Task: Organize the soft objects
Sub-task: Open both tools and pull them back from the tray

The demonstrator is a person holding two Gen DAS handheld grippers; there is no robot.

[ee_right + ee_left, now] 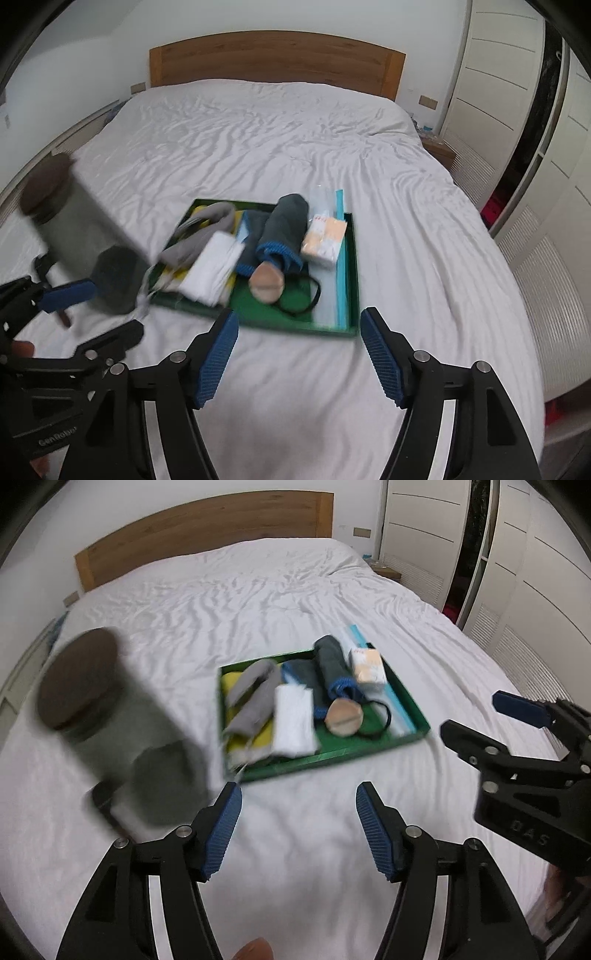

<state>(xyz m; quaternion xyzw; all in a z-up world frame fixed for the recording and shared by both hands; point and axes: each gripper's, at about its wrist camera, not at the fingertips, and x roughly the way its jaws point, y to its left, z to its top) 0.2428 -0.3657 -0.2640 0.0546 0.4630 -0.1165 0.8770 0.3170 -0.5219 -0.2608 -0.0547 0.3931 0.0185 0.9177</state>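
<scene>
Green tray (pixel 352 266) on a white bed sheet (pixel 280 155), serving as landmark for all positions. Inside the tray lie the soft objects: a grey cloth (pixel 201 236) at its left end, a folded white cloth (pixel 214 271) beside that, a dark rolled towel with blue trim (pixel 284 230) near the middle, and a packet of tissues (pixel 325 240) towards the right, with a black loop (pixel 306 295) and a round wooden piece (pixel 266 281) in front; yellow fabric shows beneath the cloths. The items overlap loosely, which suggests that gathering is largely done while neat arrangement remains. A blurred glass jar with a dark lid (pixel 110 716) stands left of the tray, outside it. Left gripper (pixel 297 830) and right gripper (pixel 297 354) both hover short of the tray's near edge, jaws released and spread, nothing between the pads
</scene>
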